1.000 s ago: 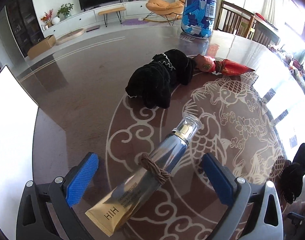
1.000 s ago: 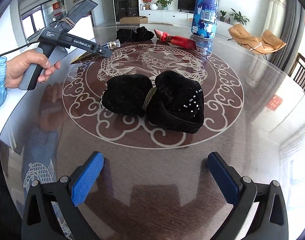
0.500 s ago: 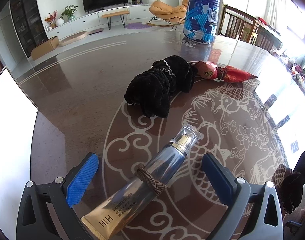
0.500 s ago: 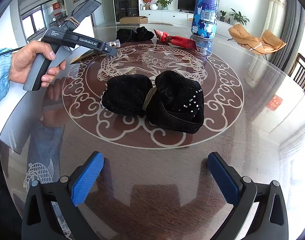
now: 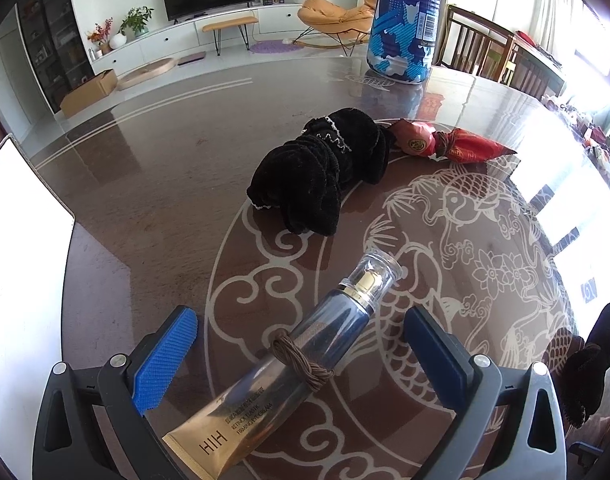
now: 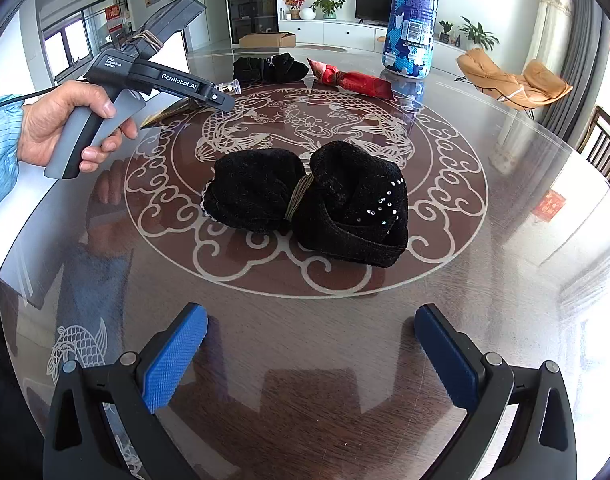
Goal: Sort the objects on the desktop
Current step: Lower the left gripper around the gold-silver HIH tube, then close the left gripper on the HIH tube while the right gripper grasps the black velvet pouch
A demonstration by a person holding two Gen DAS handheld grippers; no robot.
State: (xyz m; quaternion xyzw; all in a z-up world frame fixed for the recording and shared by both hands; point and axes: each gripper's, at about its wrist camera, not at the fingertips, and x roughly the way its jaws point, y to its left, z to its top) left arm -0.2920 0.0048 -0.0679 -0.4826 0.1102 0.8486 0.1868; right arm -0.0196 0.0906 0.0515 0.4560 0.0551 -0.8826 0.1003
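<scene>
**Kid:** Where is the cream tube?

**Helper:** The cream tube [image 5: 289, 364] lies flat on the table [image 5: 165, 184], right between the two blue fingers of the left gripper [image 5: 301, 344]. Its clear cap points to about 1 o'clock and its gold end to 7 o'clock. A brown hair tie [image 5: 301, 360] is wrapped around its middle.

**Kid:** Is the left gripper squeezing it?

**Helper:** No. The fingers are wide apart and do not touch the tube.

**Kid:** And the right one?

**Helper:** The right gripper [image 6: 311, 354] is spread wide too, with nothing in it. At its 12 o'clock sits a black cloth bundle [image 6: 309, 202] tied with a band.

**Kid:** What else is there?

**Helper:** From the left camera, another black bundle [image 5: 325, 168] sits at 12 o'clock. A red packet [image 5: 449, 146] touches its right end, and a blue can [image 5: 405, 32] stands far back at 1 o'clock. A hand [image 6: 65, 126] holds the left gripper's handle.
</scene>
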